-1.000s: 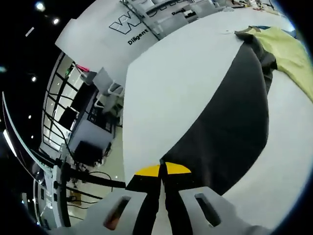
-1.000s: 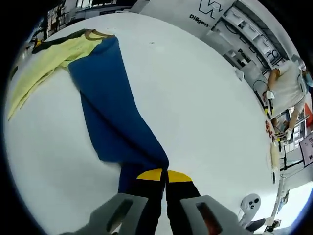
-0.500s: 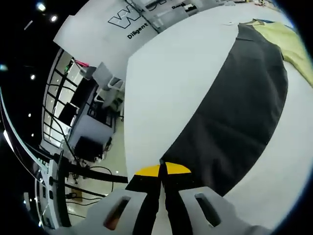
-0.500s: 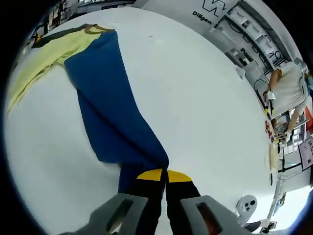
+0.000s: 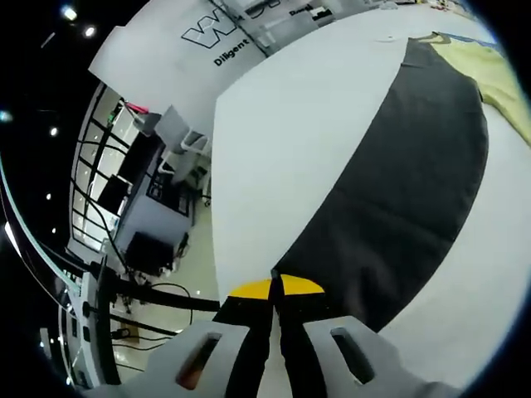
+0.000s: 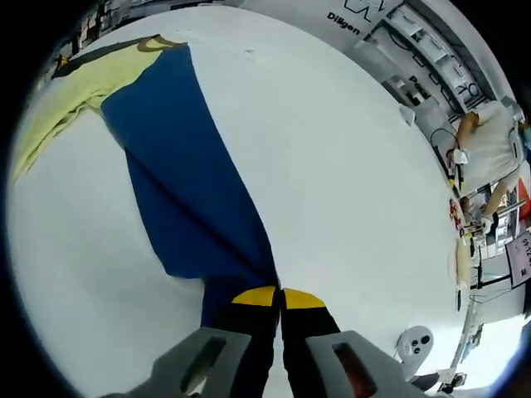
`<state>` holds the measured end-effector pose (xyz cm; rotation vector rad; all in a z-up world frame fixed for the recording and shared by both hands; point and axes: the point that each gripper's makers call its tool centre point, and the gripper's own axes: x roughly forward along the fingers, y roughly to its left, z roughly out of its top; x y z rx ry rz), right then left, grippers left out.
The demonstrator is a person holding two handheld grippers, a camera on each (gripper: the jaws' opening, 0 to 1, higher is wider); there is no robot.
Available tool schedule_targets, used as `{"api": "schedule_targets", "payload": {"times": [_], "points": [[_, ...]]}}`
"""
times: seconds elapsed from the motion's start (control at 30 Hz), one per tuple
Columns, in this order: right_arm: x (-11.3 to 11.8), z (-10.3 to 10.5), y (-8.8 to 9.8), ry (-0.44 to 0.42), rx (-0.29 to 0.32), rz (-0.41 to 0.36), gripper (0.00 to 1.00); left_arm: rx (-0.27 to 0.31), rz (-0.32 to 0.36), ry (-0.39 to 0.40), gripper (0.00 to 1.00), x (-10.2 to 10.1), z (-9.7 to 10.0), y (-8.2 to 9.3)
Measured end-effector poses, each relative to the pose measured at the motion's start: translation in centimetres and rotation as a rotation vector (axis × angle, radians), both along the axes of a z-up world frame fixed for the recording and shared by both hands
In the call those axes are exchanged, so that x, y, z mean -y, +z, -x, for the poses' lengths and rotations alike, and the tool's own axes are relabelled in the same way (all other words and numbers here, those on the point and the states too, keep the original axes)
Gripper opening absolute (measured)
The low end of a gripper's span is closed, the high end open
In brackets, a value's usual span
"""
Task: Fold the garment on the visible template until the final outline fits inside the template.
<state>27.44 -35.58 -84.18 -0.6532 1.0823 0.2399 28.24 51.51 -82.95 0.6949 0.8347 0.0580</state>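
Dark garment (image 5: 398,191) stretched flat across white table (image 5: 282,141) in left gripper view, running from the jaws at 6 o'clock up toward 1 o'clock, looking near black and smooth. Same garment (image 6: 187,182) reading deep navy blue in right gripper view, running from 6 o'clock toward 11 o'clock, with one long diagonal crease and a folded-over edge along its lower left side. Far end meeting a pale yellow garment (image 5: 494,70) at 2 o'clock in left gripper view, at 10 o'clock (image 6: 70,104) in right gripper view, an olive collar band showing there. Left gripper (image 5: 275,286) closed tight on the near edge of the dark garment, yellow tips pressed together. Right gripper (image 6: 278,297) likewise clamped on the cloth's near edge. Off the table edge at 9 o'clock in left gripper view, glass partitions and a printed banner (image 5: 220,37). At 3 o'clock in right gripper view, a person (image 6: 485,153) in a white top beside shelving
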Motion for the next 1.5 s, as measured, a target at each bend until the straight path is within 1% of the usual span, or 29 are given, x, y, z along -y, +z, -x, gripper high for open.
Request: {"api": "schedule_targets", "payload": {"times": [0.23,0.37,0.43,0.53,0.57,0.67,0.73,0.8,0.87,0.9,1.0,1.1,1.2,1.27,1.3,1.4,1.5], "points": [[0.1,0.1,-0.3,-0.002,-0.007,-0.006,0.0,0.0,-0.001,0.002,0.01,-0.1,0.0,0.0],[0.0,-0.2,0.1,0.007,0.003,0.004,0.0,-0.001,-0.006,-0.001,0.01,-0.1,-0.1,0.0],[0.1,-1.0,1.0,0.07,0.017,0.044,0.0,0.0,-0.006,-0.001,0.01,-0.2,-0.1,0.0],[0.3,-2.0,1.5,0.089,0.025,0.069,0.0,0.002,-0.007,0.001,0.01,-0.2,-0.1,0.0],[0.3,-2.4,1.7,0.101,0.026,0.088,0.0,0.002,-0.007,0.002,0.01,-0.2,-0.1,0.0],[0.2,-3.3,1.7,0.112,0.024,0.116,0.0,0.002,-0.008,0.004,0.01,-0.2,-0.1,0.0],[0.3,-3.8,1.8,0.146,0.009,0.154,0.0,0.003,-0.006,0.004,0.01,-0.2,-0.1,0.0],[0.2,-4.9,2.0,0.168,0.019,0.191,0.0,0.005,-0.003,0.004,0.01,-0.2,-0.1,0.0],[0.2,-5.4,2.1,0.172,0.021,0.204,0.0,0.008,0.0,0.005,0.01,-0.2,-0.1,0.0],[0.3,-5.8,2.1,0.184,0.015,0.227,0.0,0.009,0.0,0.005,0.01,-0.2,-0.1,0.0],[0.2,-6.2,1.6,0.197,-0.007,0.241,0.0,0.008,-0.005,0.002,0.01,-0.2,-0.1,0.0],[0.4,-6.3,1.4,0.176,0.0,0.227,0.0,0.01,-0.003,0.003,0.01,-0.2,-0.1,0.0],[0.5,-6.1,1.0,0.18,-0.013,0.224,0.0,0.01,-0.008,-0.001,0.01,-0.2,-0.2,0.0],[0.6,-6.0,1.0,0.174,-0.01,0.221,0.0,0.009,-0.01,-0.001,0.01,-0.2,-0.2,0.0],[0.6,-6.0,0.9,0.157,-0.006,0.212,0.0,0.009,-0.012,-0.001,0.01,-0.2,-0.2,0.0],[0.6,-5.6,0.6,0.144,-0.013,0.202,0.0,0.007,-0.014,0.0,0.01,-0.2,-0.2,0.0],[0.9,-5.6,0.4,0.136,-0.016,0.198,0.0,0.012,0.004,0.02,0.01,-0.2,-0.2,0.0]]}}
